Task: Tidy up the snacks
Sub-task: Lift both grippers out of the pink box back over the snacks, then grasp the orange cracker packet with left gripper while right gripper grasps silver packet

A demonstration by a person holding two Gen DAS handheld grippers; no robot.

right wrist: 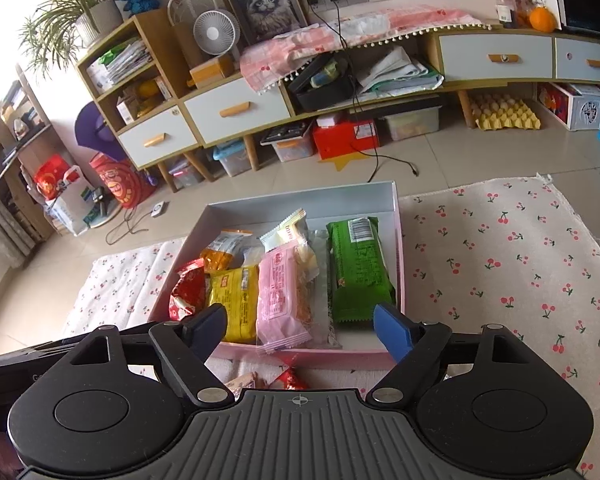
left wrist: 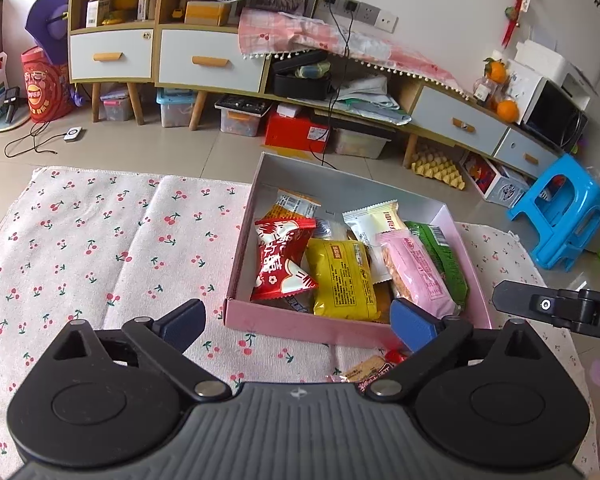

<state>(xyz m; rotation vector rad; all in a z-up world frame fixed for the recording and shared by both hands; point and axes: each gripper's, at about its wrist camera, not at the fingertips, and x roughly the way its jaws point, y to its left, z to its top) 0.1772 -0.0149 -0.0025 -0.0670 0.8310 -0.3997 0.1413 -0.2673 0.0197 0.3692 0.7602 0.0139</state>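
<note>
Both grippers hang above the near edge of a cherry-print cloth (left wrist: 100, 240) spread on the floor, each with its blue-padded fingers spread wide and nothing between them. Beneath the left gripper (left wrist: 298, 326), loose snacks (left wrist: 374, 366) lie on the cloth just outside the near wall of a shallow pink box (left wrist: 300, 330); the same pieces show under the right gripper (right wrist: 300, 330).

Inside the box, along its near wall, packets lie side by side: a red packet (left wrist: 284, 264) toward the left wall, then a yellow packet (left wrist: 342, 276), a pink packet (left wrist: 418, 272) and a green packet (right wrist: 358, 270) against the right wall. A white packet (left wrist: 374, 220) and an orange packet (left wrist: 294, 206) lie behind them, toward the far wall, partly covered. The pink packet's near end overhangs the near wall in the right wrist view.

Part of the right gripper's arm shows at the right edge of the left wrist view, close beside the box's near right corner.
</note>
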